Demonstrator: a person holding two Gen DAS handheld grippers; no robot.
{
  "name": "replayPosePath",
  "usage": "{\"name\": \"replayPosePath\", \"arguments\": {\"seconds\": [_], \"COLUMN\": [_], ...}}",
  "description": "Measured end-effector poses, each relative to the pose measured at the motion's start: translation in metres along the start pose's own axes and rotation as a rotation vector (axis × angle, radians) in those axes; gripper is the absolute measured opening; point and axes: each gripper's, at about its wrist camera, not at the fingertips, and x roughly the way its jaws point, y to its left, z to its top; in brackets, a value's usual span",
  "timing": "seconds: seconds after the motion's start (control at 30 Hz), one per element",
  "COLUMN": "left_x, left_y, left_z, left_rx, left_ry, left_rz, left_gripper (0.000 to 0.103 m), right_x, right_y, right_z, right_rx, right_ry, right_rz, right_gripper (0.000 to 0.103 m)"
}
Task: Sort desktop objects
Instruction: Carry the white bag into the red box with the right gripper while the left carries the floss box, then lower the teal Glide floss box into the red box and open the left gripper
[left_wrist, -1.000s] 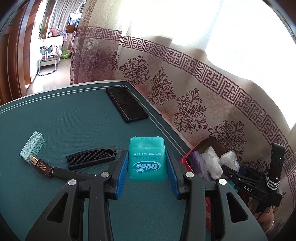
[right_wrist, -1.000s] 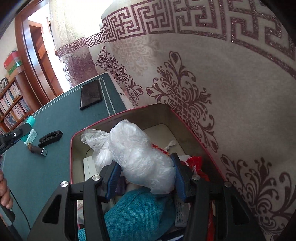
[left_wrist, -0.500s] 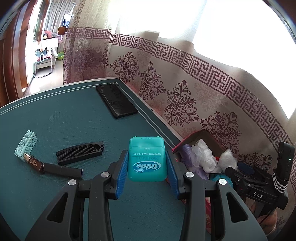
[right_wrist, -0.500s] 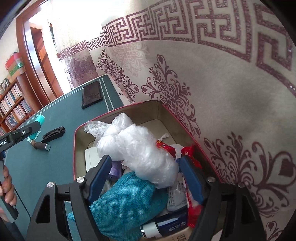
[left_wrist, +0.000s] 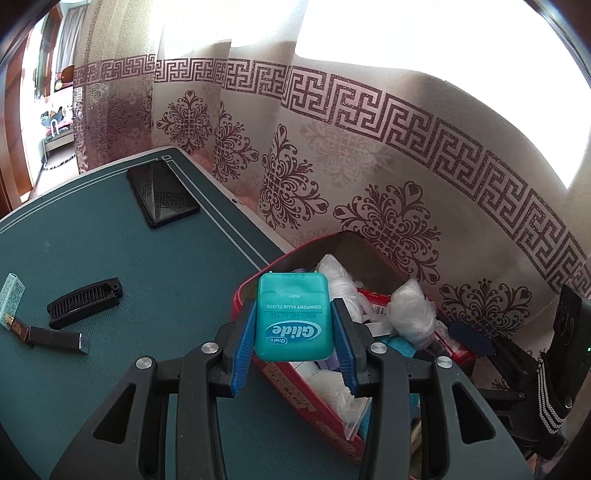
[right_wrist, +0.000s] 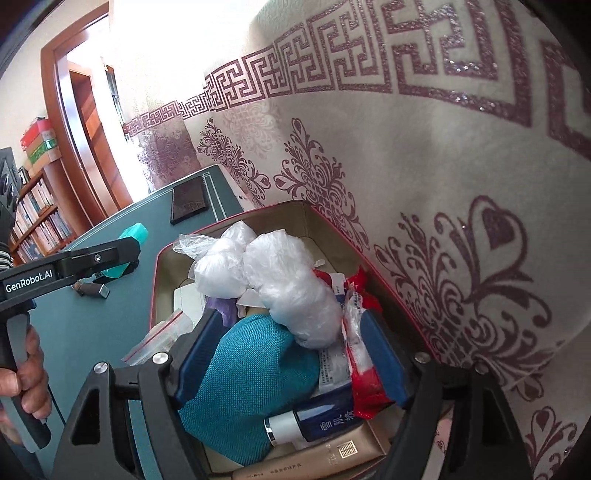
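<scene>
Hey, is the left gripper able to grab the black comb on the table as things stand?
Probably not yet: the left gripper is shut on the floss box. The comb itself lies uncovered on the table.

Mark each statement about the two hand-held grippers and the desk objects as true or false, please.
1. The left hand-held gripper holds a teal floss box. True.
2. The right hand-held gripper clamps the white plastic bag. False: its jaws stand open around the box contents, and the bag lies loose.
3. The black comb lies on the green table. True.
4. The phone is inside the red box. False: it lies on the table.
</scene>
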Motion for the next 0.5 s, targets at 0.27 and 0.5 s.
{"name": "replayPosePath", "arguments": {"seconds": [0.27,0.5], "left_x": [0.019,0.002], "left_y": [-0.015,0.006], "left_z": [-0.001,-0.001], "left_rx": [0.004,-0.051], "left_ry": [0.03,-0.012], "left_rz": [0.018,0.021], "left_gripper": [0.06,0.061], "right_x": [-0.013,-0.011], "right_y": [0.005,0.013], "right_z": [-0.002,-0.001], "right_rx": [-0.037,-0.048], "right_ry": [-0.044,-0.049], "right_rz": [-0.009,-0.012], "right_gripper": [0.081,0.082]}}
